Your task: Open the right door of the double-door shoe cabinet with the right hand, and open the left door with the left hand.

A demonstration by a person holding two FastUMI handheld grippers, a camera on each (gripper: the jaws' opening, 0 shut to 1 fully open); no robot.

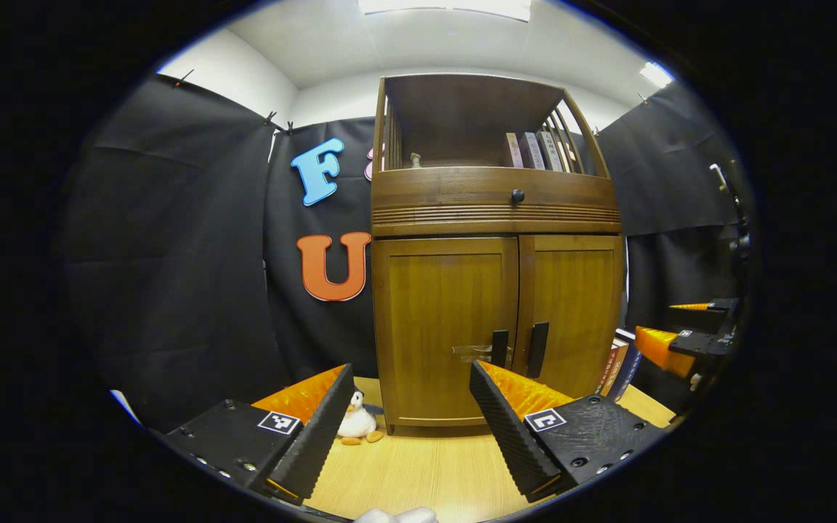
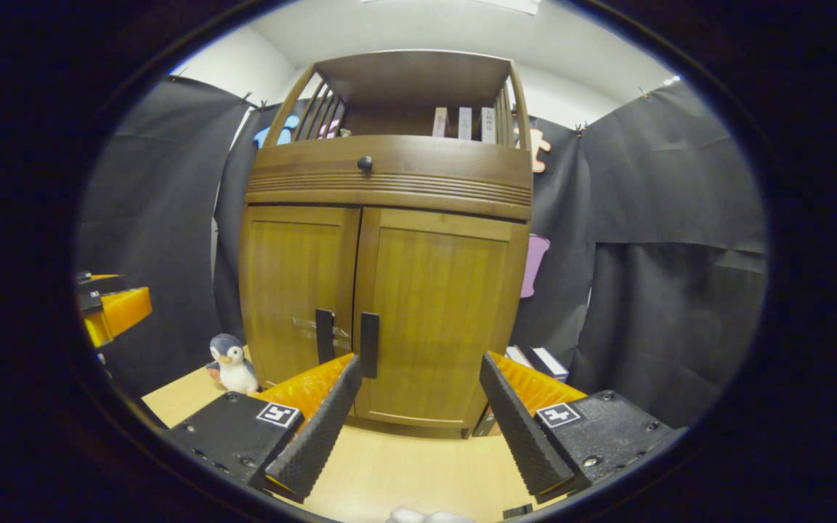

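Standing shut, the wooden shoe cabinet faces both grippers, left and right, jaws wide.

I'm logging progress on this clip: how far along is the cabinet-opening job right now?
Nothing is done so far: on the brown wooden shoe cabinet, the right door and left door both sit closed. In hand: the right hand-held gripper is open, facing the right door's dark vertical handle without touching it. The left hand-held gripper is open too, short of the left door's handle. Both openings remain.
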